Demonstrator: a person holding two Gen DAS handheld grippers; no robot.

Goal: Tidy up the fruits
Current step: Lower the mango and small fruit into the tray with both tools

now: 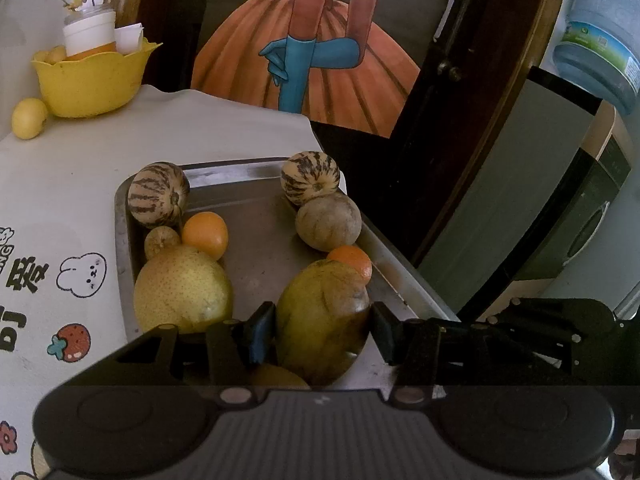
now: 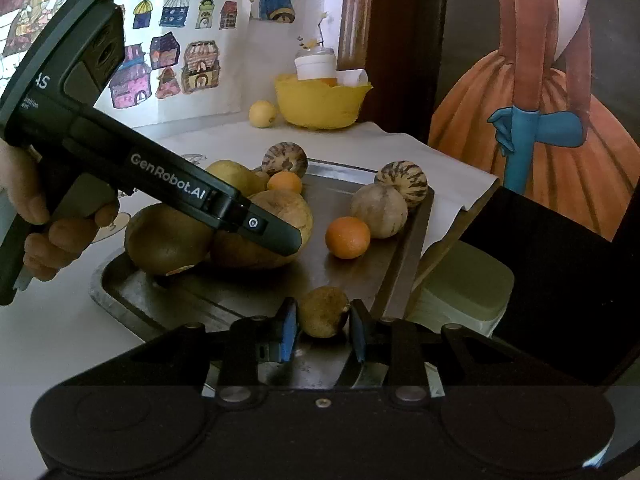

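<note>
1. Left wrist view: my left gripper (image 1: pixel 322 330) points down at a slant over the near end of the metal tray (image 1: pixel 256 184), and its two pads are clamped on the sides of a large yellow-green mango (image 1: pixel 320 320) with a brown patch low on its skin.
2. Just behind that mango an orange (image 1: pixel 354 262) peeks out, then a pale round melon (image 1: pixel 328 222) and a striped melon (image 1: pixel 311 177) — a row along the tray's right edge.
3. Along the left edge I see another striped melon (image 1: pixel 158 194), a second orange (image 1: pixel 205 234), a small tan fruit (image 1: pixel 160 240) and a big speckled yellow pear (image 1: pixel 182 292), each touching its neighbour.
4. Right wrist view: my right gripper (image 2: pixel 323 318) also tilts downward, at the tray's near right corner, with its jaws closed on a small brown fruit (image 2: pixel 322 312) that sits between the blue-faced pads.
5. From this side I see the person's hand (image 2: pixel 52 236) wrapped round the left tool's handle, fingers curled under it, the tool's body slanting down across the fruit pile.
6. Well beyond the tray, on the white tablecloth (image 1: pixel 60 184), stands a yellow bowl (image 1: pixel 92 84) holding a white jar — a lone lemon (image 1: pixel 29 117) lies just beside it.
</note>
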